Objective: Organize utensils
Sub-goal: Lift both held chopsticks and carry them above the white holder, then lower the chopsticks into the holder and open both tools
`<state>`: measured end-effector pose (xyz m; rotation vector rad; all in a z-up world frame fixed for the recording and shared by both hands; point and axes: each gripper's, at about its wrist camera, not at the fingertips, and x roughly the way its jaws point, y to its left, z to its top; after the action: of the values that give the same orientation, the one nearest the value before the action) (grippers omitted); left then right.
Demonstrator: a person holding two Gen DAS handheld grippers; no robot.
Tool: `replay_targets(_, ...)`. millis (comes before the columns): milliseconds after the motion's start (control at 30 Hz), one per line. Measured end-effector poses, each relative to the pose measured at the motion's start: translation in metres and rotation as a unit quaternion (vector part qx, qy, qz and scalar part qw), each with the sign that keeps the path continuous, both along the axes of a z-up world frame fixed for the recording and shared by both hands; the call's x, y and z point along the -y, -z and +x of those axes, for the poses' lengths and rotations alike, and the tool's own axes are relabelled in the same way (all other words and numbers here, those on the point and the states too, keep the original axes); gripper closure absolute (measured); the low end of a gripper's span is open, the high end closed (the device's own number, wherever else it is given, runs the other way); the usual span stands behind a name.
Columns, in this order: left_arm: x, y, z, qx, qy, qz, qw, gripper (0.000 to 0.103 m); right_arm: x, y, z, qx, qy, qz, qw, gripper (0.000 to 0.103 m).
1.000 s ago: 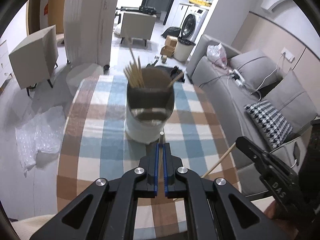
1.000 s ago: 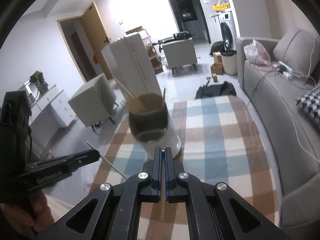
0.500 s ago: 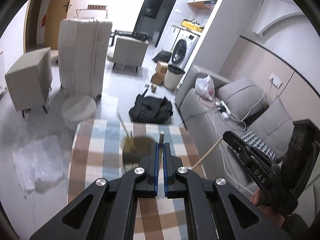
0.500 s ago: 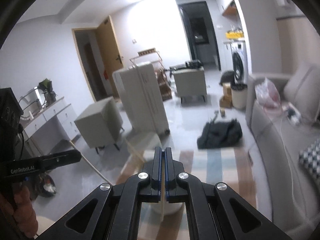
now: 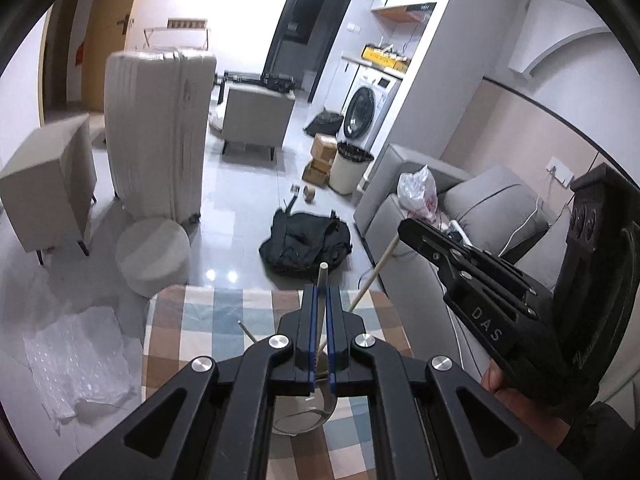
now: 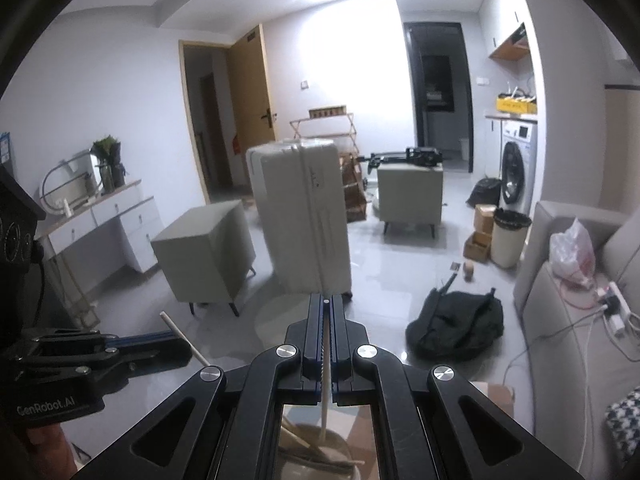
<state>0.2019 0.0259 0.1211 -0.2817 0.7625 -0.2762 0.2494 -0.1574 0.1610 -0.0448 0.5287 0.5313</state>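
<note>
My left gripper (image 5: 321, 293) is shut on a pale wooden chopstick (image 5: 322, 276) whose tip pokes just past the fingers. Below it, half hidden by the gripper body, stands the round utensil holder (image 5: 298, 420) on the checked tablecloth (image 5: 192, 320). At the right of the left wrist view, my right gripper (image 5: 403, 229) holds a second chopstick (image 5: 376, 272) slanting down toward the holder. In the right wrist view, the right gripper (image 6: 326, 301) is shut on that chopstick (image 6: 325, 384), which points down into the holder (image 6: 352, 446) with several chopsticks inside. The left gripper (image 6: 182, 346) shows at the left.
Beyond the table's far edge lie a round stool (image 5: 154, 256), a white suitcase (image 5: 158, 136) and a black bag (image 5: 304, 240) on the floor. A grey sofa (image 5: 492, 208) runs along the right. Bubble wrap (image 5: 76, 360) lies left of the table.
Both grippers have risen and tipped upward, each still holding its chopstick. The holder has slid from in front of the fingers to beneath them, and more of the room shows.
</note>
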Motion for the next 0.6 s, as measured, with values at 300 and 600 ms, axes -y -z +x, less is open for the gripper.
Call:
replay_targets(300,-0.003,0.039,0.018,-0.030,-0.008,-0.009,0.9995,0.103,-0.009,0.042,0.018,-0.032,-0.020,-0.035,0.999,0.101)
replay_targets(600,-0.005,0.054,0.021,-0.048,-0.011,-0.027,0.9984,0.103,-0.015,0.073,0.017,-0.048,-0.044,-0.076,0.995,0.101)
